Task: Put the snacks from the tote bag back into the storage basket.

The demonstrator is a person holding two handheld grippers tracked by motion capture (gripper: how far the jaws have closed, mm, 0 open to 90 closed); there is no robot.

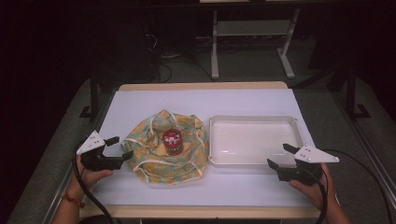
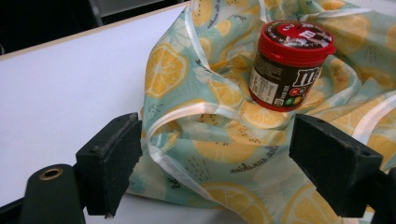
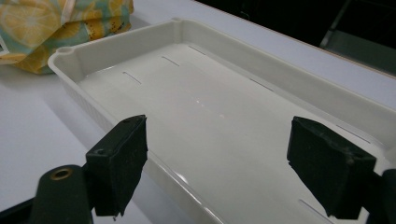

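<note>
Both grippers are spread wide. The left gripper (image 1: 119,146) reaches the lemon-print cloth bag's (image 1: 154,158) edge; the red-lidded M&M's jar (image 1: 172,141) stands on it, base sunk in folds. The right gripper (image 1: 281,155) hovers at the white tray (image 1: 254,159).

A white-topped rectangular table (image 1: 154,100) with a pale wooden edge bears a crumpled lemon-print cloth (image 1: 152,161) and, just beside it, a shallow white plastic tray (image 1: 254,120).

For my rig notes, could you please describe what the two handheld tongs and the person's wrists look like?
Both the left tongs and right tongs are black, with blocky jaw pads, a grey three-cornered plate on top and a trailing black cable. The left wrist wears a red-orange bracelet; no sleeves show.
</note>
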